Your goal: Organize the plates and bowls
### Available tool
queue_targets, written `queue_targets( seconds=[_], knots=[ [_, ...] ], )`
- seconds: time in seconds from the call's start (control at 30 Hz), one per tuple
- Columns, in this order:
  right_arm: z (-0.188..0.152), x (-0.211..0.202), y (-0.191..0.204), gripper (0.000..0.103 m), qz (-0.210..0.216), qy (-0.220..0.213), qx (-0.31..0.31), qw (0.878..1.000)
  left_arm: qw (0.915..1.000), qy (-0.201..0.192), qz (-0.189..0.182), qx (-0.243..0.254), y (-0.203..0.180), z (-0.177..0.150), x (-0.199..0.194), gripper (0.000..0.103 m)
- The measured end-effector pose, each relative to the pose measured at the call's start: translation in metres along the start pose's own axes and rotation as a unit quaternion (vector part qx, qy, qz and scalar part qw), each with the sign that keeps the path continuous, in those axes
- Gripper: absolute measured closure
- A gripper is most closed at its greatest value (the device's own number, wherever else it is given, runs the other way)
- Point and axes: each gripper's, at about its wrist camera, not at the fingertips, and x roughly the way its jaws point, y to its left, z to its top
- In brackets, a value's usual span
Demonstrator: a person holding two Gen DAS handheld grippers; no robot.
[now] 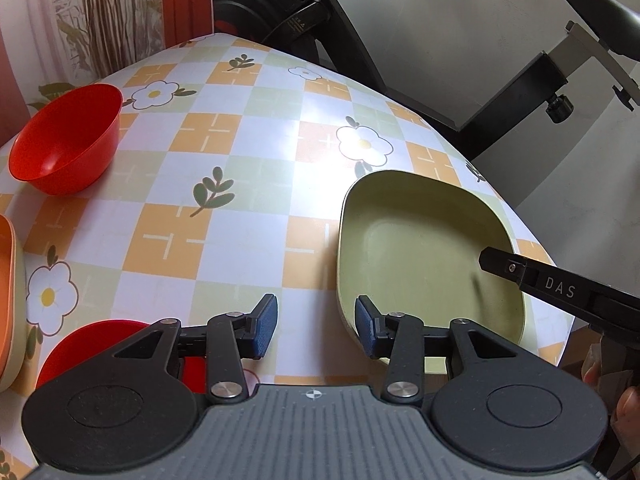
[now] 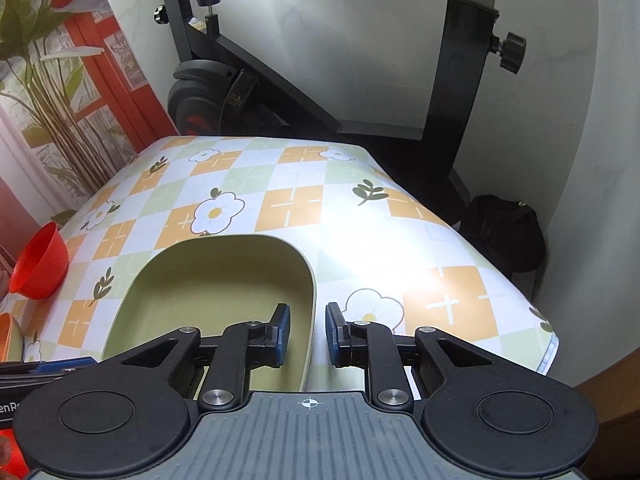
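Observation:
A pale green square plate (image 1: 424,256) (image 2: 220,280) lies on the flowered tablecloth near the table's right edge. My right gripper (image 2: 308,334) is open, and the plate's right rim runs between its fingers without being pinched; one right finger (image 1: 560,288) reaches over the plate in the left wrist view. My left gripper (image 1: 316,326) is open just left of the plate's near corner, holding nothing. One red bowl (image 1: 66,140) (image 2: 40,264) stands at the far left. A second red bowl (image 1: 92,344) sits partly hidden under my left gripper.
An orange plate (image 1: 6,276) rests on a green one at the left edge. An exercise bike (image 2: 224,92) stands behind the table (image 1: 248,160), with a black bag (image 2: 504,232) on the floor to the right. The table edge drops off close beside the green plate.

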Motion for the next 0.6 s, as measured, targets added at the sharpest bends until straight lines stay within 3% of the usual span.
queue_targets(
  seconds=[0.2, 0.33, 0.6],
  knots=[
    [-0.005, -0.001, 0.005, 0.091, 0.011, 0.005, 0.000, 1.000, 0.9999, -0.001, -0.017, -0.001, 0.000, -0.001, 0.002, 0.059],
    [-0.005, -0.003, 0.009, 0.094, 0.020, 0.004, -0.003, 1.000, 0.9997, -0.004, -0.025, -0.003, 0.000, -0.001, 0.000, 0.071],
    [0.002, -0.010, 0.023, 0.094, 0.028, -0.009, -0.019, 0.999, 0.9994, -0.027, -0.021, 0.007, 0.003, 0.001, -0.018, 0.071]
  ],
)
